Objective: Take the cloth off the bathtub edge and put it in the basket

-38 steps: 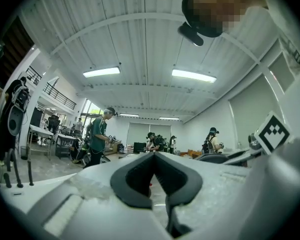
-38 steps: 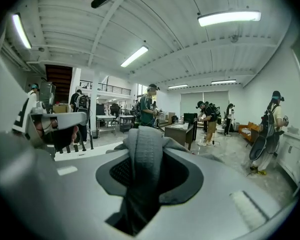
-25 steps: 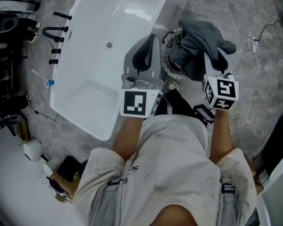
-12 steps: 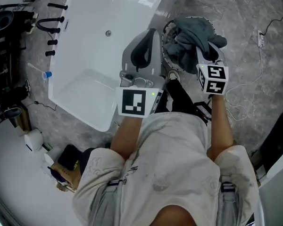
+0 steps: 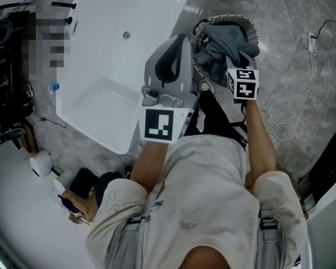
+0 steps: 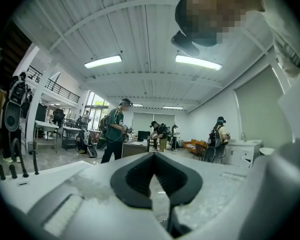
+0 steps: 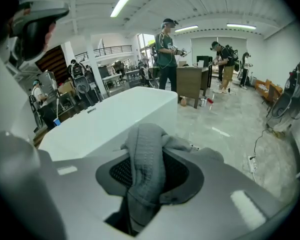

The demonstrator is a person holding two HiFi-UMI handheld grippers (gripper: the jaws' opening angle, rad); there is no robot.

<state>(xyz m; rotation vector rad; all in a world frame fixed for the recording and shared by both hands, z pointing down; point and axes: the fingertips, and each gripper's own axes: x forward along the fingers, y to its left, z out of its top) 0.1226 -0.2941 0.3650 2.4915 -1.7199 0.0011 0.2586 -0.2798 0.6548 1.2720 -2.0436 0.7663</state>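
The grey cloth [image 5: 224, 42] hangs bunched over the round wire basket [image 5: 251, 32], which stands on the floor beside the white bathtub [image 5: 117, 49]. My right gripper [image 5: 236, 60] is shut on the cloth just above the basket; its marker cube shows below. In the right gripper view a fold of the cloth [image 7: 147, 164] is pinched between the jaws of the right gripper [image 7: 145, 159], with the bathtub [image 7: 115, 119] behind. My left gripper [image 5: 181, 41] hovers over the tub's near rim, shut and with nothing in it. Seen from its own camera, the left gripper [image 6: 152, 156] points out into the room.
A white cable [image 5: 291, 100] loops on the marble floor to the right of the basket. A blue cup [image 5: 54, 87] and black tap fittings [image 5: 64, 4] lie left of the tub. My shoe [image 5: 204, 86] is next to the basket. Several people [image 6: 115, 129] stand far off.
My right gripper has carried the cloth away from me and a little left, so that it now hangs over the basket. The left gripper has hardly moved.
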